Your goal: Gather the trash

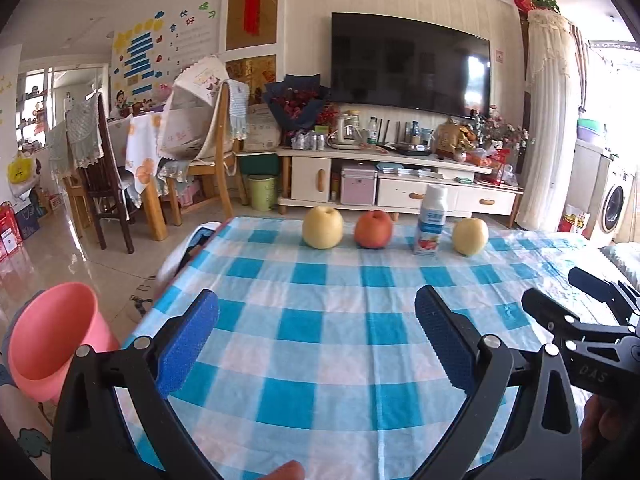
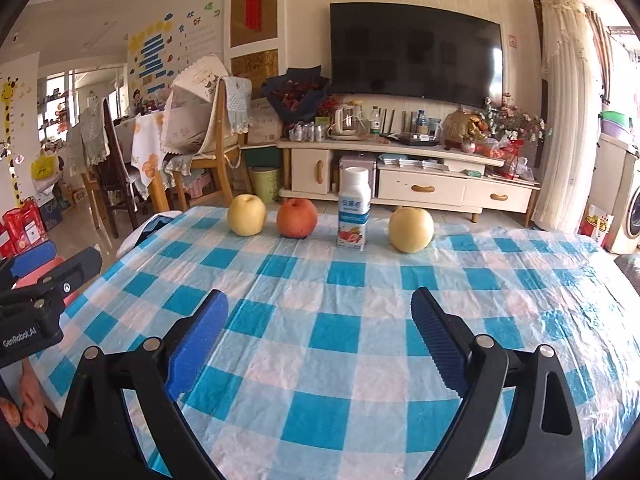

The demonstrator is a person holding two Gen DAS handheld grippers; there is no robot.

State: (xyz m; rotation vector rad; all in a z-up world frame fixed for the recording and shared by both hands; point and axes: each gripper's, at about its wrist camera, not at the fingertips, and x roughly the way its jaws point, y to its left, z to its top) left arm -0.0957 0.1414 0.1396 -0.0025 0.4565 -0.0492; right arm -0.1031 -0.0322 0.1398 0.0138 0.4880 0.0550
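Both grippers low over near edge of surface (image 2: 320, 344), jaws spread wide, gripping nothing: left gripper (image 1: 316, 332), right gripper (image 2: 320, 332). Open checked cloth ahead, plenty of room. Yogurt bottle (image 2: 353, 210) upright at far edge, well apart from jaws, between red apple (image 2: 297, 218) and yellow pear (image 2: 411, 229). Pink bin (image 1: 56, 340) off surface's left edge; contents hidden.

Left gripper (image 1: 316, 336): 2 black plastic fingers (image 1: 188, 340), blue ribbed pads on inner faces, 2 round silver screws behind each pad, triangular cutouts in the arms further back. Right gripper (image 2: 320, 338): same build, black fingers (image 2: 438, 342), blue textured pads, silver screws. White "GenRobot.AI" lettering on the black body seen left of the right fingers.
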